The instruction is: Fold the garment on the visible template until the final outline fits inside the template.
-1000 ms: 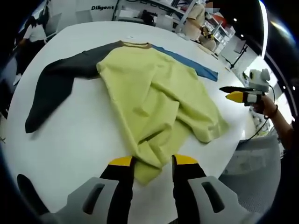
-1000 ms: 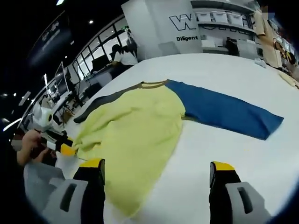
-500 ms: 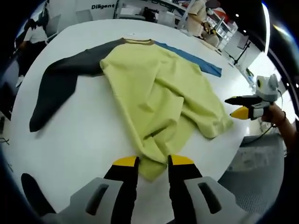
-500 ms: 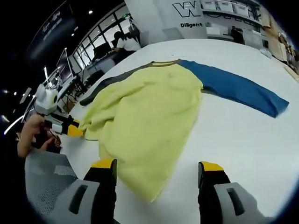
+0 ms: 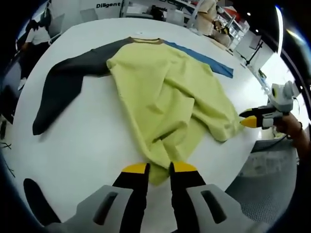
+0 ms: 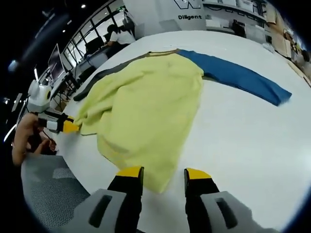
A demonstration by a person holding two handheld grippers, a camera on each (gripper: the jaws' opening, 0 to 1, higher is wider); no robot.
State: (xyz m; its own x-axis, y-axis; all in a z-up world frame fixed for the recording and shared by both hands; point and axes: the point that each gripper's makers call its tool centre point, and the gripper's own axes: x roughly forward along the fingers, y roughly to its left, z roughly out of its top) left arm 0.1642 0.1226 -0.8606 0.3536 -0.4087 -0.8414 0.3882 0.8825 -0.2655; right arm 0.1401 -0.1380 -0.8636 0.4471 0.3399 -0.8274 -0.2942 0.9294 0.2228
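Two grippers' narrowly parted jaws straddle the rumpled yellow shirt's (image 5: 165,102) soft hem.

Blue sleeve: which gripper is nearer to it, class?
Right. The right gripper sits at the yellow hem on the blue sleeve side; the left gripper is at the opposite hem corner.

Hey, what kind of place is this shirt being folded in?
Probably an open office or lab. The yellow shirt lies on a wide white table; in the right gripper view, seated people at desks, a printed wall sign and storage shelves stand behind.
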